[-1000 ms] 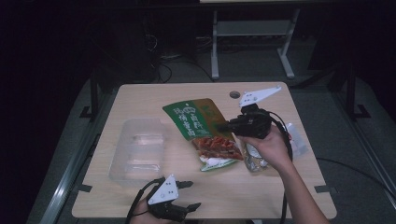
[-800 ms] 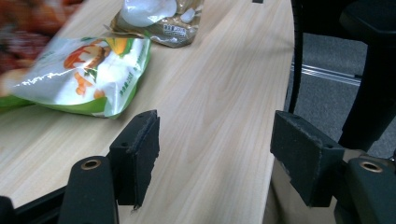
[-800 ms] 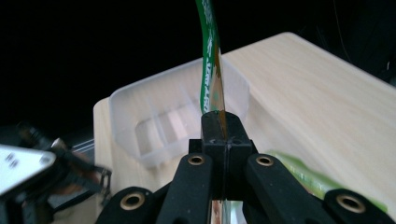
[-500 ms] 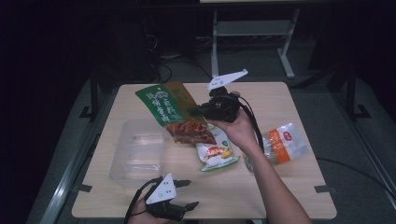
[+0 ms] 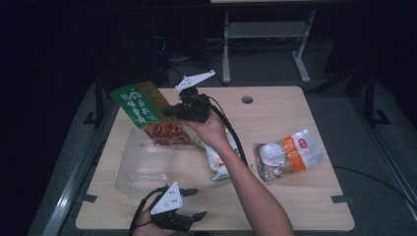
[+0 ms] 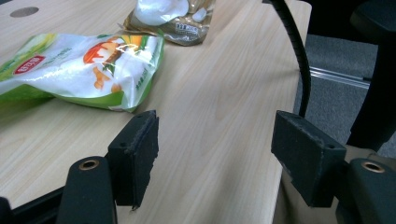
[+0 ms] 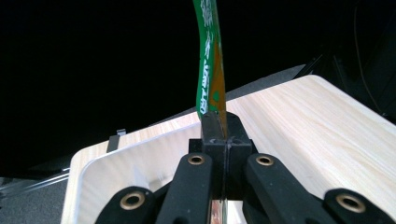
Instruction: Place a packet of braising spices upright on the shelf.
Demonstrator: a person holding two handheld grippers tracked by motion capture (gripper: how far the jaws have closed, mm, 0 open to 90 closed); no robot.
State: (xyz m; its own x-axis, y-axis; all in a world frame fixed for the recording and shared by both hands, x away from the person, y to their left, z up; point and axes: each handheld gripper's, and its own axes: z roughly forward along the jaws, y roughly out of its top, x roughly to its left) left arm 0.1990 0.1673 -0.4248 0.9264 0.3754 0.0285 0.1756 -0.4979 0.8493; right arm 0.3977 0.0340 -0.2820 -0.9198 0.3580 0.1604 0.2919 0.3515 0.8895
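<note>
Work in hand: moving snack packets from the bench (image 5: 295, 206) into the clear plastic tub (image 5: 142, 164), judging by how things lie.
Landmark: the tub, which sits at the left side of the bench, near the person's edge.
Green packet (image 5: 147, 112): in the air, above the tub's far edge and tilted, with its red see-through end hanging down toward the tub's back wall. In the right gripper view it rises edge-on from the jaws.
Right gripper (image 5: 169, 112): jaws pressed together on the green packet, pinching it by the side; the hand (image 5: 212, 129) holds it up just beyond the tub.
Left gripper (image 5: 196, 202): low on the bench, just in front of the tub's near wall; jaws spread wide with nothing between them, as the left gripper view shows.
White and green packet (image 6: 84, 60): flat on the bench, just to the right of the tub, partly under the right forearm in the high view.
Orange and white packet (image 5: 287, 153): flat on the bench, well to the right of the tub.
Done: 1 packet lifted and carried over the tub; the tub looks empty.
Left: lower and release the green packet inside the tub; probably 2 more packets to fetch after it.
Progress: early, roughly the first of 3 placements about to finish.
</note>
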